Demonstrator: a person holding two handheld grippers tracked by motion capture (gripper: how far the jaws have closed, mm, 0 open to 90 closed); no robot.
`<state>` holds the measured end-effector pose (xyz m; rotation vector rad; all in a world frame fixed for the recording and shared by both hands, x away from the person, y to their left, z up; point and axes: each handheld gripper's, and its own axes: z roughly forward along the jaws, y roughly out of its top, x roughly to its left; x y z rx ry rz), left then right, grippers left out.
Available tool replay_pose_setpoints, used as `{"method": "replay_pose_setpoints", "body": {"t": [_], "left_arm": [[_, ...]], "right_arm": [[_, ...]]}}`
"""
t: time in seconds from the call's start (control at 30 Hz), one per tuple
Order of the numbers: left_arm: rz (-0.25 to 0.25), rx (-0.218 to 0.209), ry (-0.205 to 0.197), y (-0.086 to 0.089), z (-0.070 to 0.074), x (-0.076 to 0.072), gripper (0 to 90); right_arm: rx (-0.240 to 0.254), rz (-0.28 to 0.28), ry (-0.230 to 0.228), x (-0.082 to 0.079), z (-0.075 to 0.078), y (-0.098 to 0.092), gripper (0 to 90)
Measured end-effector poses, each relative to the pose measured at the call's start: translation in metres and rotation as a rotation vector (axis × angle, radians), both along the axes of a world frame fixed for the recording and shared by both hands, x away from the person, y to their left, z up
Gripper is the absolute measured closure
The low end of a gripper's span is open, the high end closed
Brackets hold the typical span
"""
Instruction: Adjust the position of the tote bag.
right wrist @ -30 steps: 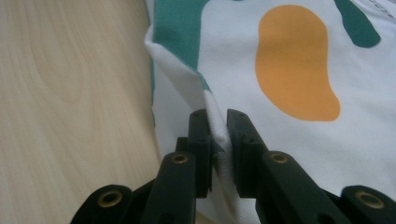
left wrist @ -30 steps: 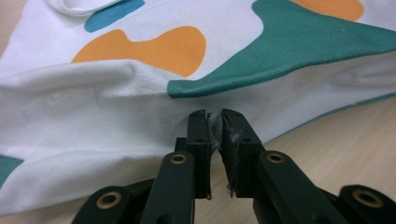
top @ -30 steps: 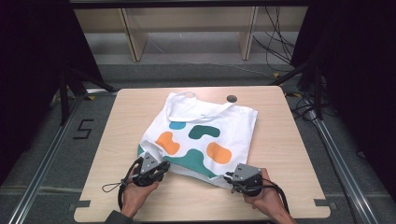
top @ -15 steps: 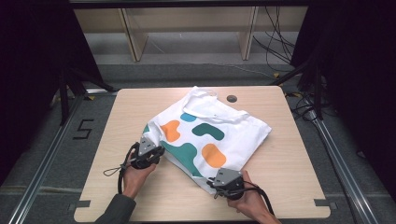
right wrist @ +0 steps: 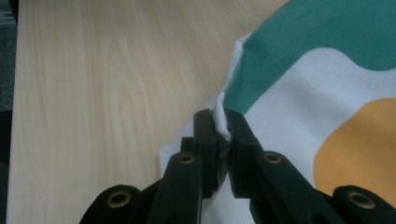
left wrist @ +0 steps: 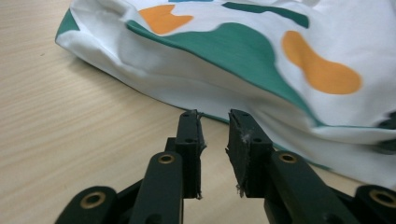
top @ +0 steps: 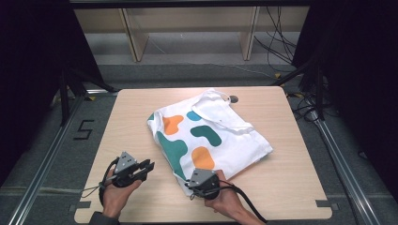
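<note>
**Garment pinched at its near corner by the right gripper; left gripper free beside it**

High view. Forearms enter from the bottom edge. The left hand [top: 114, 196] holds the left gripper [top: 146, 167] low over the bare wooden tabletop [top: 291, 154], its fingers aimed right and slightly away, toward the near-left edge of the garment [top: 209, 133] and just short of it. The right hand [top: 225, 201] holds the right gripper [top: 187, 180] at the garment's nearest corner, with a black cable trailing toward the bottom edge. The garment, white with teal and orange blotches, lies loosely folded and skewed across the middle of the tabletop, its near corner toward the person and its folded upper part toward the far edge. A small dark round mark [top: 233, 99] sits on the tabletop just beyond the garment.

Left gripper view. The left gripper [left wrist: 215, 128] has its two black fingers spread a little, with nothing between them. Bare tabletop [left wrist: 70, 116] lies under them, and the garment's edge [left wrist: 243, 60] rises in soft folds just ahead, apart from the fingertips.

Right gripper view. The right gripper [right wrist: 222, 121] has its fingers pressed together on a thin ridge of white cloth, which stands up between the tips. The garment [right wrist: 327, 93] spreads to the right, showing teal and orange patches; bare tabletop [right wrist: 93, 84] lies to the left.
</note>
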<state>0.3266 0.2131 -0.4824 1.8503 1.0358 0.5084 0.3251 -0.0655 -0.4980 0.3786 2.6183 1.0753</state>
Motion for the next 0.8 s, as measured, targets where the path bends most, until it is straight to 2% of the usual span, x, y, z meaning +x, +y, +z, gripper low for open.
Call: {"method": "replay_pose_setpoints", "body": {"t": [0.03,0.07,0.13,0.17,0.2,0.23,0.27,0.3,0.33,0.37,0.4,0.47,0.5,0.53,0.57,0.67,0.7,0.73,0.77,0.8], "left_arm": [[0.002,-0.008,-0.008,0.001,0.001,-0.005,71.9],[-0.014,0.005,-0.021,0.005,0.002,-0.007,70.4],[0.011,-0.012,-0.008,0.009,0.002,-0.014,66.9],[0.011,-0.012,-0.008,0.009,0.002,-0.014,65.5],[-0.007,0.018,-0.039,0.017,0.001,-0.013,64.3],[-0.007,0.018,-0.039,0.017,0.001,-0.013,63.5],[0.038,-0.037,-0.001,0.017,-0.001,-0.016,62.4],[0.027,-0.039,-0.006,0.017,-0.002,-0.016,61.4],[0.008,-0.023,-0.026,0.018,-0.001,-0.015,59.5],[0.008,-0.023,-0.026,0.018,-0.001,-0.015,56.8],[-0.001,-0.004,-0.049,0.016,0.001,-0.016,53.1],[0.013,-0.011,-0.044,0.012,0.001,-0.018,48.2],[-0.004,-0.007,-0.051,0.008,0.003,-0.02,46.1],[0.012,-0.061,-0.018,0.003,0.003,-0.023,44.2],[0.024,-0.09,0.008,-0.002,0.004,-0.027,41.9],[0.004,-0.102,0.039,-0.017,0.005,-0.033,35.8],[-0.006,-0.109,0.061,-0.021,0.005,-0.035,34.6],[-0.006,-0.109,0.061,-0.021,0.005,-0.035,33.2],[-0.015,-0.144,0.089,-0.028,0.004,-0.036,33.2],[-0.027,-0.145,0.094,-0.036,0.003,-0.038,33.1]], "right_arm": [[0.001,0.005,0.002,0.002,-0.001,0.007,84.9],[0.009,0.007,0.002,0.004,-0.001,0.014,84.9],[0.018,0.006,0.017,0.006,-0.003,0.027,84.9],[0.018,0.006,0.017,0.006,-0.003,0.027,84.9],[0.012,0.012,0.006,0.007,-0.004,0.041,84.2],[0.012,0.012,0.006,0.007,-0.004,0.041,84.2],[0.03,0.004,0.025,0.005,-0.003,0.047,79.7],[0.037,0.003,0.027,0.006,-0.002,0.047,76.6],[0.042,0.008,0.045,0.006,0.0,0.044,69.0],[0.042,0.008,0.045,0.006,0.0,0.044,69.0],[0.091,0.004,0.063,0.004,0.012,0.03,56.7],[0.106,0.025,0.069,0.003,0.017,0.023,54.4],[0.14,0.006,0.058,-0.001,0.034,-0.005,51.3],[0.147,-0.014,0.046,-0.001,0.039,-0.015,49.1],[0.149,-0.03,0.022,0.002,0.045,-0.029,47.5],[0.193,-0.151,0.019,0.01,0.052,-0.074,47.4],[0.192,-0.178,0.017,0.013,0.052,-0.088,47.4],[0.192,-0.178,0.017,0.013,0.052,-0.088,47.4],[0.19,-0.227,0.016,0.014,0.05,-0.101,47.3],[0.187,-0.287,0.014,0.016,0.045,-0.125,47.0]]}}
